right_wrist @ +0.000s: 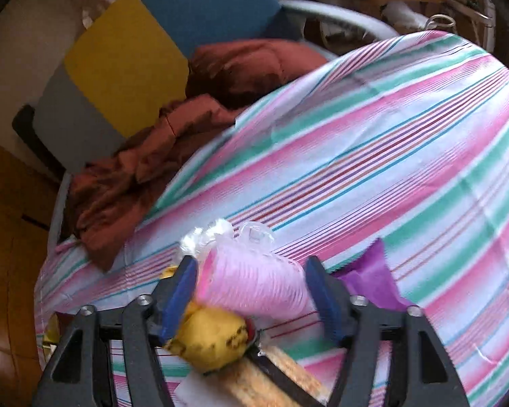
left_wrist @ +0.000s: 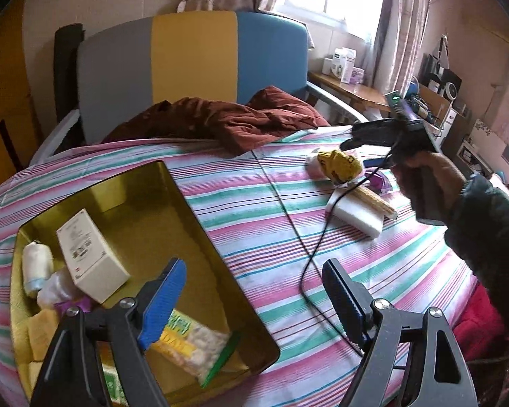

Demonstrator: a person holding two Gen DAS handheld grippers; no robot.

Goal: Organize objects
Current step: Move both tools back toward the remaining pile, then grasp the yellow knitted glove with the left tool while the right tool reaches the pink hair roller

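A gold tin (left_wrist: pixel 200 203) lies on the striped bed and holds a white box (left_wrist: pixel 88 254), a white thread spool (left_wrist: pixel 35 266) and a snack packet (left_wrist: pixel 193 342). My left gripper (left_wrist: pixel 254 288) hangs open and empty above the tin's right rim. My right gripper (right_wrist: pixel 251 281) is open with a pink thread spool (right_wrist: pixel 254 281) in a clear wrapper between its jaws; the spool lies on the bed. A yellow knitted item (right_wrist: pixel 210 339) (left_wrist: pixel 339 166), a wooden stick (right_wrist: pixel 271 383) (left_wrist: pixel 373 200) and a white sponge block (left_wrist: pixel 356 217) lie beside it. The right gripper also shows in the left wrist view (left_wrist: pixel 353 140).
A rust-brown blanket (left_wrist: pixel 220 118) is bunched at the bed's head by the grey, yellow and blue headboard (left_wrist: pixel 193 54). A black cable (left_wrist: pixel 308 261) trails across the sheet. A purple cloth (right_wrist: pixel 373 271) lies right of the spool. A cluttered desk (left_wrist: pixel 356 91) stands beyond.
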